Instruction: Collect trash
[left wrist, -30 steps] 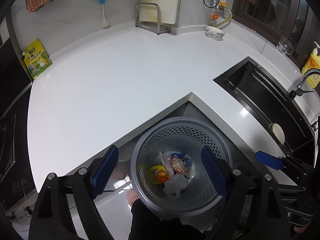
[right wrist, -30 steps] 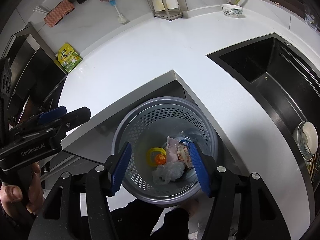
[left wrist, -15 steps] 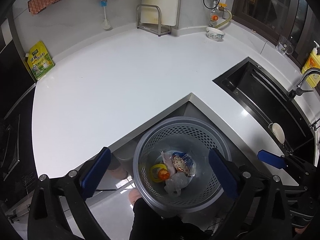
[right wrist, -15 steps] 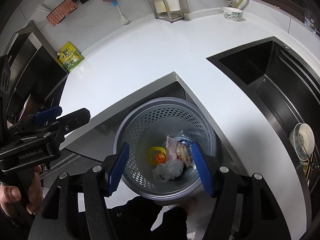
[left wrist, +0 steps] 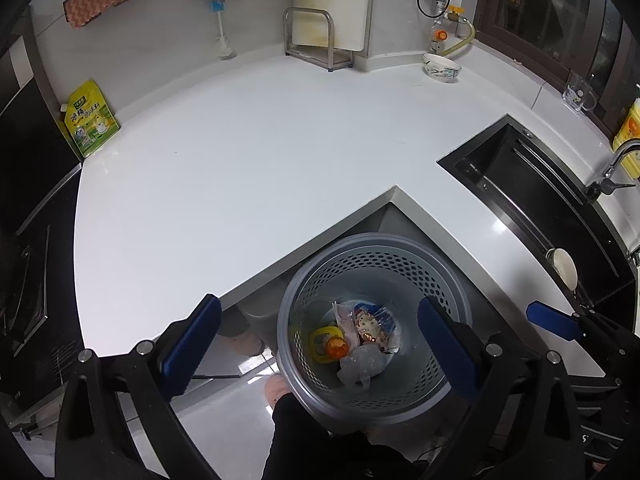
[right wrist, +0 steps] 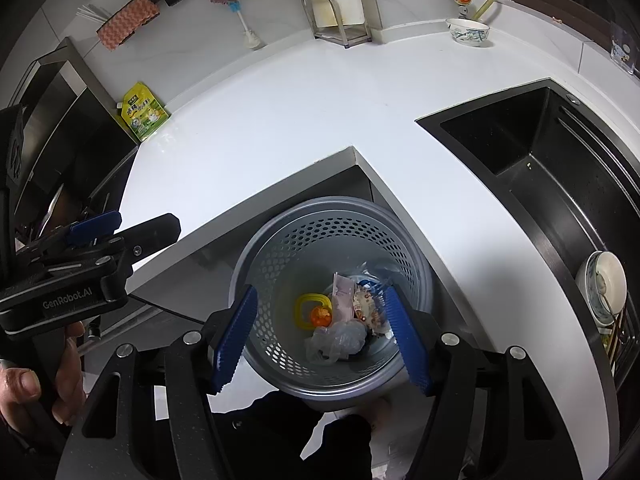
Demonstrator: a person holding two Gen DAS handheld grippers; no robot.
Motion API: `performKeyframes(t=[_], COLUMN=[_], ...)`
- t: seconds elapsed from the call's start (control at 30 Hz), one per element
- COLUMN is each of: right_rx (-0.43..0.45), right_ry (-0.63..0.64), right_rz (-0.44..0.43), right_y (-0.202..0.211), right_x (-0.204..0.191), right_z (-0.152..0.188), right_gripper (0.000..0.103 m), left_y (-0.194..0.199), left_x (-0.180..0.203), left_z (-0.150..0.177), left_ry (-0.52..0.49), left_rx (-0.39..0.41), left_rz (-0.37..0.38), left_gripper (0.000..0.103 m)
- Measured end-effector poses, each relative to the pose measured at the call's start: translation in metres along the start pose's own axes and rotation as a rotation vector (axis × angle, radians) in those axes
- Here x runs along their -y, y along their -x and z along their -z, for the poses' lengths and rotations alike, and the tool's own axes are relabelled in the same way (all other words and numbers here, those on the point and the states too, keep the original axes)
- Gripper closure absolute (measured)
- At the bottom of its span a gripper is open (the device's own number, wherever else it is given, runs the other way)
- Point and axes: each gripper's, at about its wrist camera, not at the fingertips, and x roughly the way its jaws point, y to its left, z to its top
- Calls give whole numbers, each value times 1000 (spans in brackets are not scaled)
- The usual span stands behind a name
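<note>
A grey perforated waste basket stands on the floor in the inner corner of the white counter. At its bottom lie a yellow ring with an orange cap, a crumpled clear plastic bag and printed wrappers. My left gripper hangs high over the basket, jaws spread wide with nothing between them. My right gripper also hovers above the basket, open and empty. Each gripper shows at the edge of the other's view: the left gripper, the right gripper.
The white L-shaped counter holds a yellow-green pouch, a metal rack with a cutting board and a patterned bowl. A black sink with dishes lies to the right, a dark stove to the left. The person's dark clothing fills the bottom.
The left gripper's jaws have spread much wider. The right gripper's jaws have widened slightly. Both hands stay over the basket; the trash inside has not moved.
</note>
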Motion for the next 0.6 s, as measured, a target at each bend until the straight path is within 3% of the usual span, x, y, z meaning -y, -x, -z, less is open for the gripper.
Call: performKeyframes(t=[0.6], right_rx=[-3], right_ry=[-9], right_rz=[0], right_y=[-1], right_x=[4], right_z=[-3], right_gripper=[39], left_y=[-3], left_x=[3], left_z=[-5], left_ry=[-14], left_rx=[-2], left_rz=[-10], left_gripper=[6])
